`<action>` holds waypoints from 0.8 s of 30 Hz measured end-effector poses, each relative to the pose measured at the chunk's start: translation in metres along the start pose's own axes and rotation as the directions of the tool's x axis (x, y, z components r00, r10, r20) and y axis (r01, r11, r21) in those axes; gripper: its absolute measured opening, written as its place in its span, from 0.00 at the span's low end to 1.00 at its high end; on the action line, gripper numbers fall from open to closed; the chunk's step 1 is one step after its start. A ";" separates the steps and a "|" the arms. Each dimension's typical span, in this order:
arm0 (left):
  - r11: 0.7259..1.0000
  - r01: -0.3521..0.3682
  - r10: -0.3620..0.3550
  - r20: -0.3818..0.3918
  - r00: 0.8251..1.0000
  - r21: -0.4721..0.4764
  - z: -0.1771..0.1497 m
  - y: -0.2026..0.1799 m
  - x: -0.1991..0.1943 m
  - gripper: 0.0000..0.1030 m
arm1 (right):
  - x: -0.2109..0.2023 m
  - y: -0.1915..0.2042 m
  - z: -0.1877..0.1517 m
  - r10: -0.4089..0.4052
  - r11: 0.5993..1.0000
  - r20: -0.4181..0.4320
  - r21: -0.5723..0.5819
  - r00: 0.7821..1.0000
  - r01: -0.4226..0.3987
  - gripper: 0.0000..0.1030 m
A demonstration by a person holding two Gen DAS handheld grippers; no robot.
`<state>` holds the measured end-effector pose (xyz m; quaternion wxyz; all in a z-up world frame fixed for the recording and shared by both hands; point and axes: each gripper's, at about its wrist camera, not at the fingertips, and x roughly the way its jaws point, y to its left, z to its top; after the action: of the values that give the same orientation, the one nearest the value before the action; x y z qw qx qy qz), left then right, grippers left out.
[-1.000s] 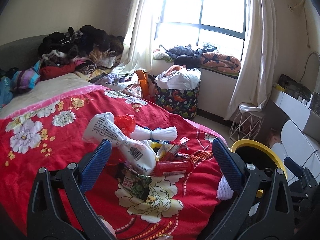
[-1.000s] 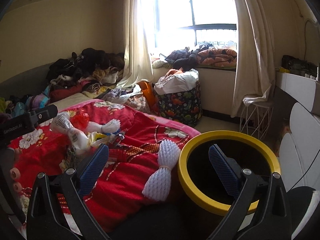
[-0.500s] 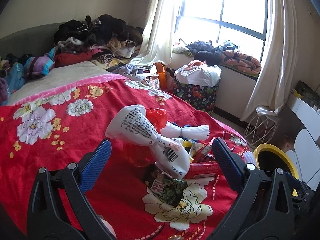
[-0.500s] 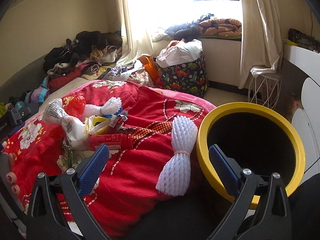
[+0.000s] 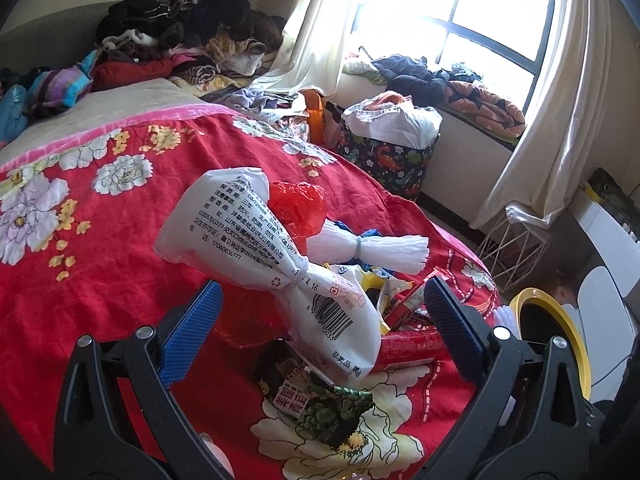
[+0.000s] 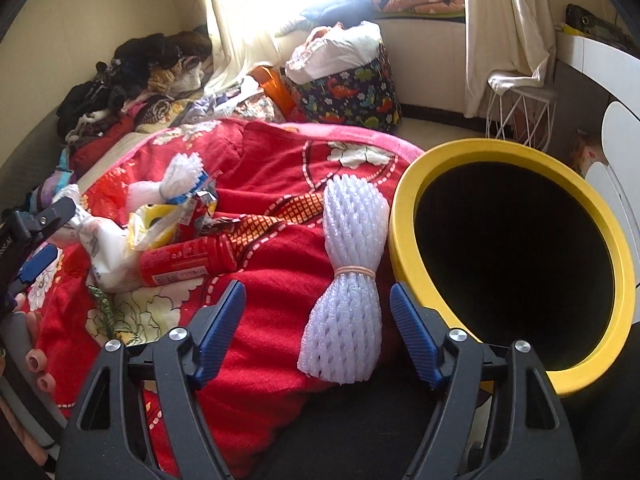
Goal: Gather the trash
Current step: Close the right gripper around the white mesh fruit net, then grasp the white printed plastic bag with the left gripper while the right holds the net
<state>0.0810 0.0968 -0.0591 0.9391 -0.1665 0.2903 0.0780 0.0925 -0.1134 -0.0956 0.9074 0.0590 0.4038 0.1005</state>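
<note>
Trash lies in a heap on the red flowered blanket [image 5: 100, 248]. A white printed bag [image 5: 276, 272], tied at the middle, sits between the fingers of my open left gripper [image 5: 320, 320]. Around it lie a red plastic bag [image 5: 298, 208], a tied white foam bundle [image 5: 372, 248], a red tube [image 5: 412, 350] and a dark snack wrapper [image 5: 320, 404]. My right gripper [image 6: 316, 332] is open, its fingers on either side of a tied white foam net [image 6: 348, 276] at the blanket's edge. A yellow-rimmed black bin [image 6: 516, 264] stands just right of it.
Piled clothes [image 5: 184, 36] fill the bed's far end. A dinosaur-print basket [image 6: 348, 88] with laundry stands by the window. A white wire stool [image 6: 520, 116] and white furniture [image 6: 600, 64] are right of the bin. My left gripper shows at the right wrist view's left edge [image 6: 36, 248].
Both grippers have moved forward and down. The white bag now sits between the left fingers; the foam net now sits between the right fingers. Both stay open.
</note>
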 end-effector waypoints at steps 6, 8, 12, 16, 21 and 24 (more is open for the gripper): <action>0.997 -0.017 0.013 -0.044 0.999 -0.079 -0.001 0.013 0.015 0.90 | 0.018 0.008 0.001 -0.054 0.998 -0.067 -0.026 0.996 0.053 0.53; 0.995 -0.012 0.006 -0.055 0.998 -0.104 -0.001 0.017 0.019 0.90 | 0.023 0.010 0.001 -0.084 0.996 -0.077 -0.037 0.994 0.081 0.50; 0.993 0.003 -0.010 -0.064 0.998 -0.120 -0.001 0.019 0.023 0.90 | 0.034 0.008 0.003 -0.118 0.993 -0.111 -0.034 0.987 0.115 0.34; 0.989 0.005 -0.016 -0.078 0.997 -0.145 -0.001 0.019 0.027 0.80 | 0.040 0.006 0.006 -0.120 0.993 -0.127 -0.037 0.985 0.116 0.21; 0.985 -0.004 -0.014 -0.101 0.995 -0.172 -0.002 0.019 0.031 0.60 | 0.036 0.004 0.013 -0.046 0.999 -0.089 -0.029 0.995 0.043 0.15; 0.985 0.001 -0.018 -0.096 0.995 -0.173 -0.001 0.016 0.027 0.48 | 0.024 0.002 0.017 0.059 0.998 -0.032 -0.012 0.998 -0.059 0.15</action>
<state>0.0984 0.1129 -0.0797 0.9062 -0.2525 0.3271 0.0902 0.1206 -0.1065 -0.1017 0.8979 0.0633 0.4155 0.1309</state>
